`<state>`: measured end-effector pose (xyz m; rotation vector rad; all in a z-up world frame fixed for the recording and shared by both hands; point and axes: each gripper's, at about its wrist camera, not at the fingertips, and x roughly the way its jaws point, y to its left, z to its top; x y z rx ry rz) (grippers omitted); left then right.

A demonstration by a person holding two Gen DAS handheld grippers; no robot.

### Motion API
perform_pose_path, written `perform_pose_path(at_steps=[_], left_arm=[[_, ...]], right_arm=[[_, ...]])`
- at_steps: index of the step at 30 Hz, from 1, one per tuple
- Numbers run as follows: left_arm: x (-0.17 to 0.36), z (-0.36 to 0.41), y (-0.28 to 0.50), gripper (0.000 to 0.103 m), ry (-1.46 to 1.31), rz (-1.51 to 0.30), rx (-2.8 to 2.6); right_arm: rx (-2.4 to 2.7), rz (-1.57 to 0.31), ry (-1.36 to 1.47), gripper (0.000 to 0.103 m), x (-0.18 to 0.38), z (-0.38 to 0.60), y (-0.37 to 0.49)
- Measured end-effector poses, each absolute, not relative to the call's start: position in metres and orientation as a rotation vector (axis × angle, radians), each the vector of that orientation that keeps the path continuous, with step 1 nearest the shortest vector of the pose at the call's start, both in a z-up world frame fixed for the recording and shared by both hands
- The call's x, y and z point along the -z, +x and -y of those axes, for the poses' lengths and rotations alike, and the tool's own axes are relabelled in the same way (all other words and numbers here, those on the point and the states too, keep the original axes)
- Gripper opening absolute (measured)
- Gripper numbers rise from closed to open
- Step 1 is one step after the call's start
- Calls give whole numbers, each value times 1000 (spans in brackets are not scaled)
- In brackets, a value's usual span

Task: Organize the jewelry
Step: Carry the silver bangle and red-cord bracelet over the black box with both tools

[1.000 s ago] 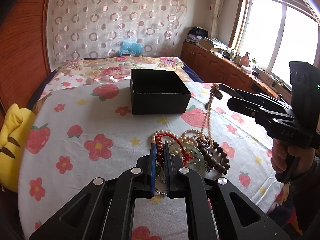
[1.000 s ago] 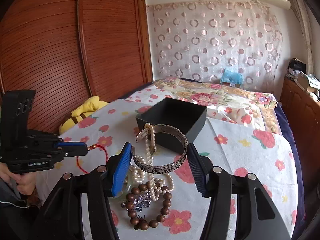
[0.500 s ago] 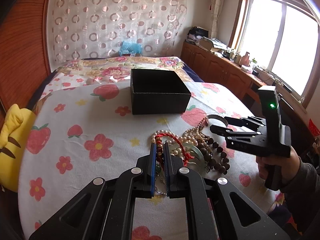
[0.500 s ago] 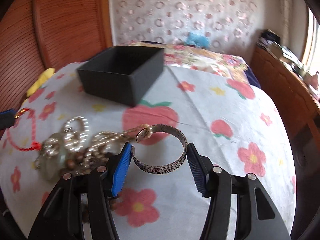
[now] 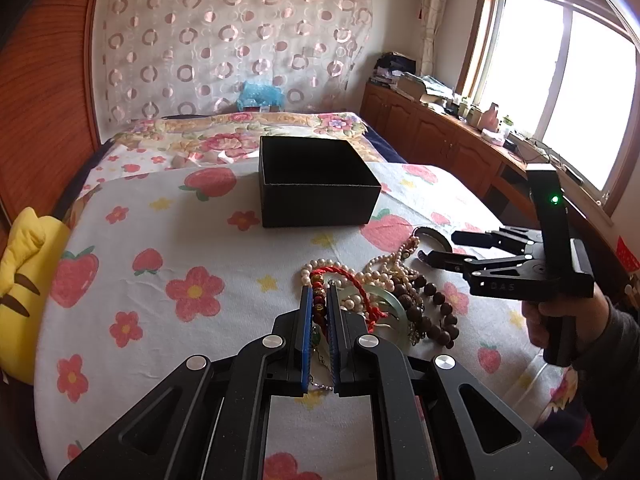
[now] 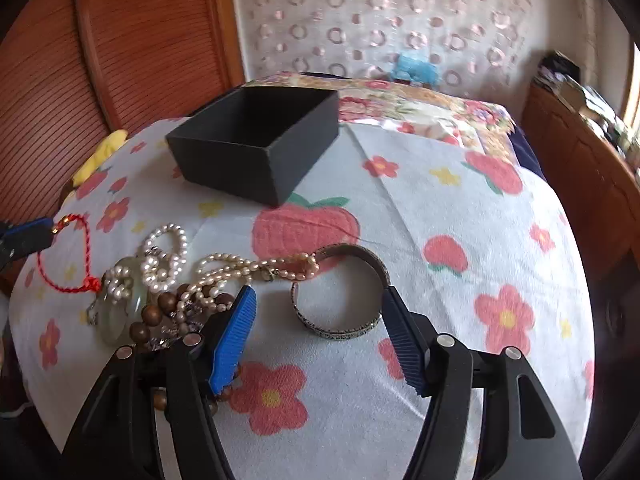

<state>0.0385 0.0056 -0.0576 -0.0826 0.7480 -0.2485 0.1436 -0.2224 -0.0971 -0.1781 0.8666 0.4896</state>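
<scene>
Both tools sit low over the strawberry-print cloth (image 6: 460,216) on the desk. Left tool (image 5: 319,312) has its blue pads pressed together on a strand of dark red beads (image 5: 319,305) at the near edge of the jewelry pile (image 5: 384,288), with a thin chain hanging between the pads lower down. The red cord bracelet (image 5: 352,280) loops just to the right of those pads. Right tool (image 6: 318,312) has its jaws apart; they have just been opening, and the silver cuff bangle (image 6: 340,300) lies flat on the cloth between them. Its right pad (image 6: 404,340) stands at the bangle's outer rim, whether touching I cannot tell, and its left pad (image 6: 234,340) stands clear of it. One end of the bangle lies against a pearl strand (image 6: 256,266) that runs back into the pile. Pearl loops, brown wooden beads (image 6: 154,312) and a pale green disc (image 6: 120,316) lie heaped to the left of the bangle. The open black box (image 6: 256,148) sits farther back on the cloth, well apart from the pile. A person's hand (image 5: 560,320) grips the right tool's handle.
</scene>
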Motion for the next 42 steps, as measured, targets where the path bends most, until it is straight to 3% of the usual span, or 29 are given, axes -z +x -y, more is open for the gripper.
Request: perform_pose_path(at_steps=[2, 4, 14, 18, 30, 42], left_arm=[[58, -5, 39, 6, -83, -747, 248], [58, -5, 39, 6, -82, -747, 248], [58, -3, 38, 6, -78, -750, 253], [57, -3, 39, 6, -77, -752, 255], [58, -2, 38, 6, -74, -749, 253], [37, -2, 78, 6, -47, -700, 265]], right_arm=[[-483, -852, -207, 68, 95, 224, 145], [-499, -861, -252, 75, 98, 223, 150], [-599, -868, -431, 75, 100, 221, 163], [-655, -905, -429, 61, 104, 222, 169], [-535, -837, -389, 60, 99, 223, 161], [-594, -746, -324, 60, 56, 212, 160]])
